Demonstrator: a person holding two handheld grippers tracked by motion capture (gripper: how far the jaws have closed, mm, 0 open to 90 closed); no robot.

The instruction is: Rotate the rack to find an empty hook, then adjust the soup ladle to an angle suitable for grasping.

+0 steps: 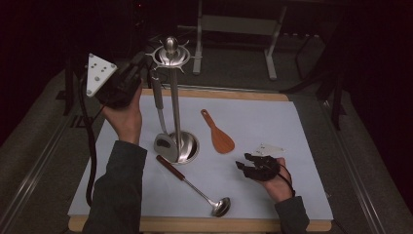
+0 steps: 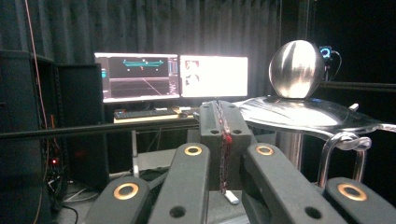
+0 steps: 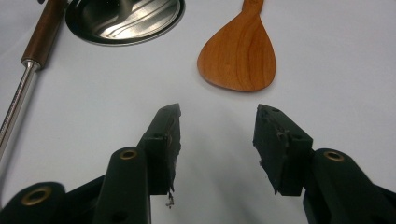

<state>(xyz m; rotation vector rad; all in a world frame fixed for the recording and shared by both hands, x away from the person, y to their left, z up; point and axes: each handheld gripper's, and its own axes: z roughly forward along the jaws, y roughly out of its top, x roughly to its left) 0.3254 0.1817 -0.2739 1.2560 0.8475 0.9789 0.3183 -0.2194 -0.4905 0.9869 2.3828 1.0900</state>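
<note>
A steel utensil stand with a ball top rises from a round base on the white mat. A metal turner hangs from one of its hooks. My left gripper is raised beside the stand's top ring, and its jaws are shut with nothing visibly between them. A wooden spatula lies flat right of the stand. A ladle with a dark wooden handle lies near the front. My right gripper rests low on the mat, open and empty, pointing at the spatula.
The white mat covers a wooden board on a grey floor-like surface. A metal frame stands behind the table. Two lit monitors sit far off in front of the left gripper. Its black cable trails down the left side.
</note>
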